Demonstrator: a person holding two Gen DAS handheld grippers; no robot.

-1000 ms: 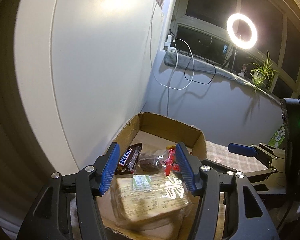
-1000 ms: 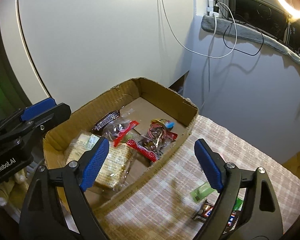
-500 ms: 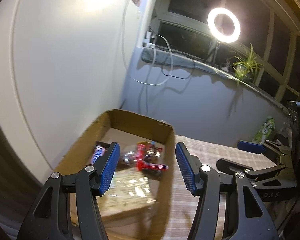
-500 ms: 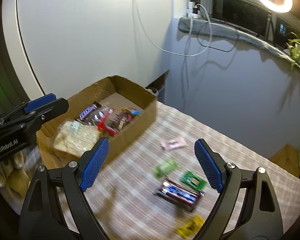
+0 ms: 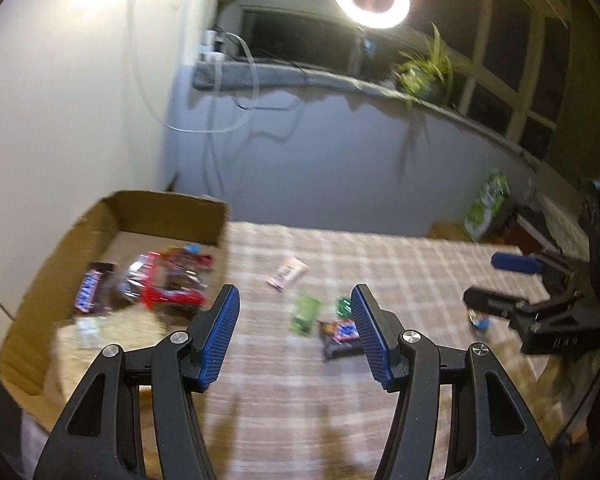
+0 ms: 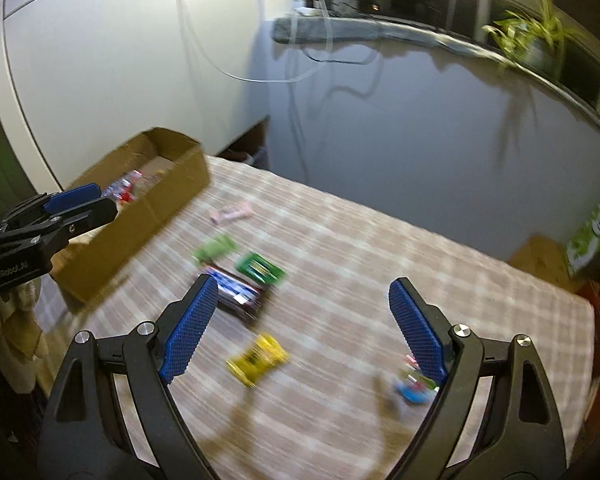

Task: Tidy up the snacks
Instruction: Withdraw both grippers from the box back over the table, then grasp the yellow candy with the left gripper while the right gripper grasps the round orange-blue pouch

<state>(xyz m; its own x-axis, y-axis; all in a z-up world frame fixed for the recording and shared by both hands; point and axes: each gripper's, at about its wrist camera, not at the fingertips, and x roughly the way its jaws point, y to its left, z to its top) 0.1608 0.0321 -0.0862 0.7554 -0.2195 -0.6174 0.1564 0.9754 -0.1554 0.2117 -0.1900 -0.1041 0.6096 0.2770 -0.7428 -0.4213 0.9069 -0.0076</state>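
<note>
Snacks [image 6: 254, 358] loose on checked tablecloth [image 6: 360, 264], cardboard box [image 5: 60, 264] part-filled, both tongs [image 5: 294, 336] [image 6: 302, 330] apart, empty

Readable text is limited; both views are motion-blurred.

1. On the side of your left gripper [image 6: 74, 204], seen from the right wrist camera, white lettering reads approximately "GenRobot.AI".
2. On your right gripper [image 5: 500, 284], seen from the left wrist camera, pale letters appear upside down on the black body; you cannot read them reliably.
3. On the dark candy bar [image 5: 90, 292] in the cardboard box [image 5: 168, 216], a blue-and-white logo shows, but its letters are too smeared to read.
</note>
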